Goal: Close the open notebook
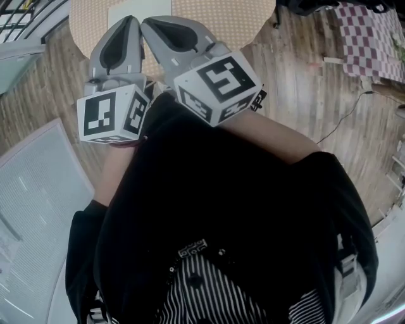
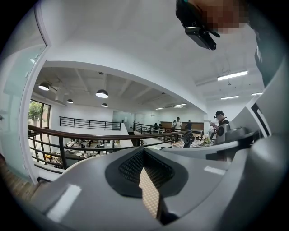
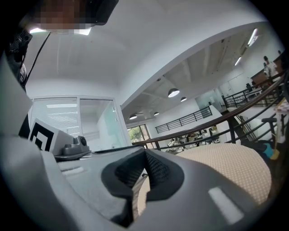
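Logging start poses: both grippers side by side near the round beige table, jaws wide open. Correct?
No: the left gripper and right gripper have their jaws shut on nothing, as each gripper view shows. Otherwise right: side by side near the round beige table.

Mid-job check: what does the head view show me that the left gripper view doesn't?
Only the head view: the person's black top, the wooden floor, a checkered cloth and a pale sheet, possibly the notebook, lying on the round table. Only the left gripper view: a railing, ceiling lamps and distant people. Both: the left tongs, shut with nothing in them, and the table's tan cloth.
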